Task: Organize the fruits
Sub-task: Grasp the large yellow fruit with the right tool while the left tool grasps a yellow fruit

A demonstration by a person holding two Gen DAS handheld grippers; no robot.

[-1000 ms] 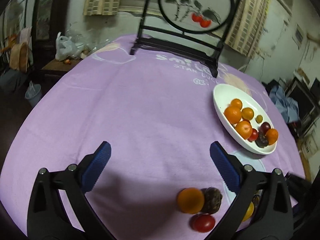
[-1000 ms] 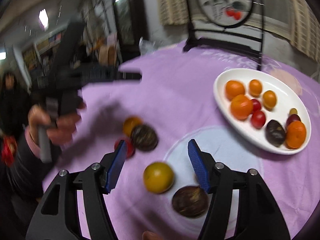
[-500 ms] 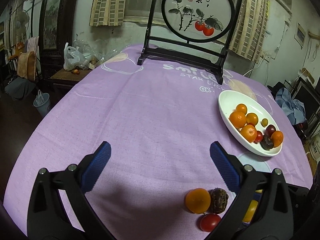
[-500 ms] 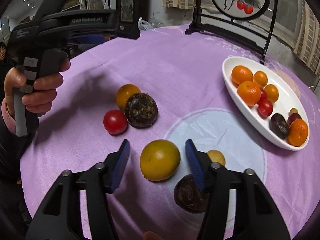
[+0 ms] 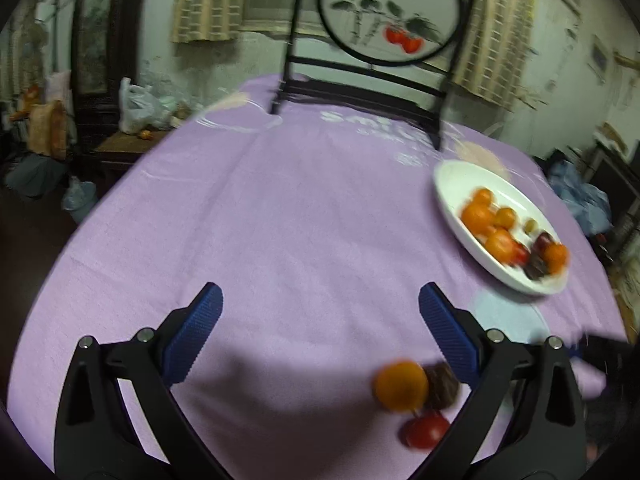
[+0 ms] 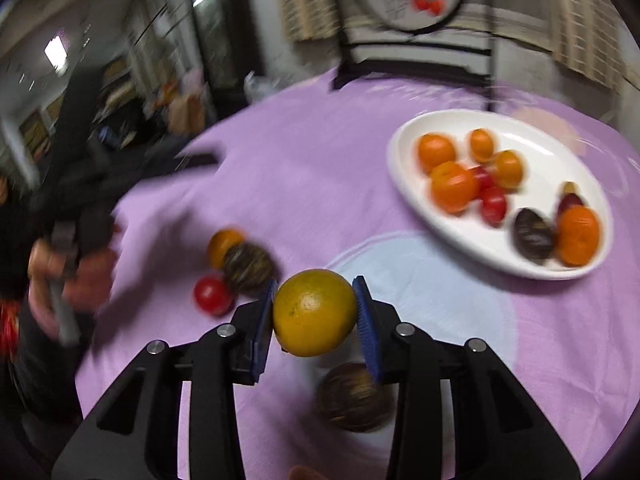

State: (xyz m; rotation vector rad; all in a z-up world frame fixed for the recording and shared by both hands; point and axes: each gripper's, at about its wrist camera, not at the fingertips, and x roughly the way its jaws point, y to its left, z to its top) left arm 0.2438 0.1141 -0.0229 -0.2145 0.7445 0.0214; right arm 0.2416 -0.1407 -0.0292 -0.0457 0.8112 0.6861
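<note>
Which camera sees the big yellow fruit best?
The right wrist view: the yellow fruit sits large and central, clamped in the right gripper. The left wrist view doesn't show it, only other fruit and the plate.

Dim indoor light; ceiling lamp (image 6: 56, 51) glares upper left. Heavy motion blur both views, fisheye bending, dark corners, soft shadows on surface (image 5: 304, 216).

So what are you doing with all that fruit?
I'm sorting fruit into the white dish, which already holds oranges, small tomatoes and dark fruit. The right tongs are shut on a yellow-orange citrus, held above the purple tablecloth. The left tongs are wide open and empty. Loose on the cloth are an orange, a dark round fruit, a red tomato and another dark fruit.
</note>
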